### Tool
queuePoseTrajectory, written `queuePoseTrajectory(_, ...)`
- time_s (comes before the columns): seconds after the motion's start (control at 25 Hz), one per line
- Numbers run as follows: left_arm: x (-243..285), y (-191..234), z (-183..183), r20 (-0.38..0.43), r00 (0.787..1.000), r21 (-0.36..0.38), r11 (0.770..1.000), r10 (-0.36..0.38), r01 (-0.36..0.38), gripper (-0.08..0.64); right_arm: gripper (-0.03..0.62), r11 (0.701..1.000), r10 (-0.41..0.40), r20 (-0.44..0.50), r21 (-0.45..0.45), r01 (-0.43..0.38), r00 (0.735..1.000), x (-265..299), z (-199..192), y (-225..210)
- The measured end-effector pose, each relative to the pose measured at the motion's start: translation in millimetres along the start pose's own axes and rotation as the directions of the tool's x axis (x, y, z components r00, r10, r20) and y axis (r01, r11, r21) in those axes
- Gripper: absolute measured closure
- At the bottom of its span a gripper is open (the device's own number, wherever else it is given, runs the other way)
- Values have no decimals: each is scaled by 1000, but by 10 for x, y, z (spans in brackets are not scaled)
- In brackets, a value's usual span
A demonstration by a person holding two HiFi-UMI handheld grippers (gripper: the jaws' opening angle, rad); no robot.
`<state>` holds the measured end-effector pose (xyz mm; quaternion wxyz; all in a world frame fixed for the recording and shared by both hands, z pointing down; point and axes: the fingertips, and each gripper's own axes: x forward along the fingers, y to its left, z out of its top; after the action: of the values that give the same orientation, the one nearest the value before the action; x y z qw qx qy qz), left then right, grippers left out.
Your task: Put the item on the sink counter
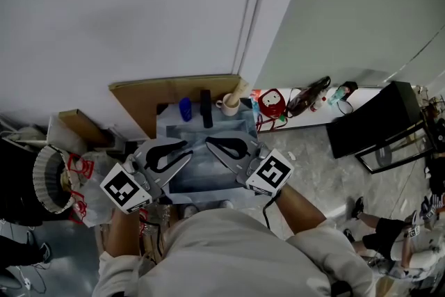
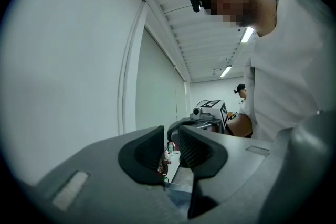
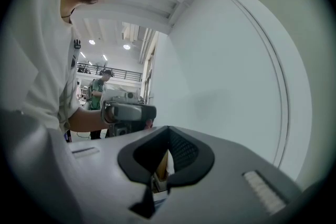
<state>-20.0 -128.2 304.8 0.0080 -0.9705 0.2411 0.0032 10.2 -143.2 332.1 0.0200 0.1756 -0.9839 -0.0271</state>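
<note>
My left tool, slightly open, and right tool, closed, hang empty above the sink; the blue bottle, likely the item, stands upright on the table at 12 o'clock, nearer my left.

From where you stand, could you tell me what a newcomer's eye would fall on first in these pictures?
The left gripper and the right gripper strike first, tips facing each other over the grey sink counter in mid-frame, neither holding anything. Behind them a blue bottle, a black object and a cream cup stand at the counter's back, before cardboard leaning on the white wall.
</note>
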Motion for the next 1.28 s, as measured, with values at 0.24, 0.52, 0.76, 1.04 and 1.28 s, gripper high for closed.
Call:
queuePoseTrajectory(0.24,-83,-33,65,17,999,-16,999,29,-29,541,588,999,-3,13,32,3,1000,-4,94,50)
queuePoseTrajectory(0.52,-111,-46,88,14,1000,-24,999,25,-25,554,588,1000,-6,6,5,6,1000,-67,10,44)
queuePoseTrajectory(0.76,-69,-18,80,6,1000,-23,1000,15,-15,554,588,1000,-7,2,4,7,1000,-54,25,20)
queuePoseTrajectory(1.04,-75,-21,59,4,1000,-21,1000,16,-16,554,588,1000,-5,3,2,5,1000,-80,17,46)
queuePoseTrajectory(1.28,-76,-34,71,-2,1000,-10,1000,19,-19,554,588,1000,0,8,0,0,1000,-81,41,64)
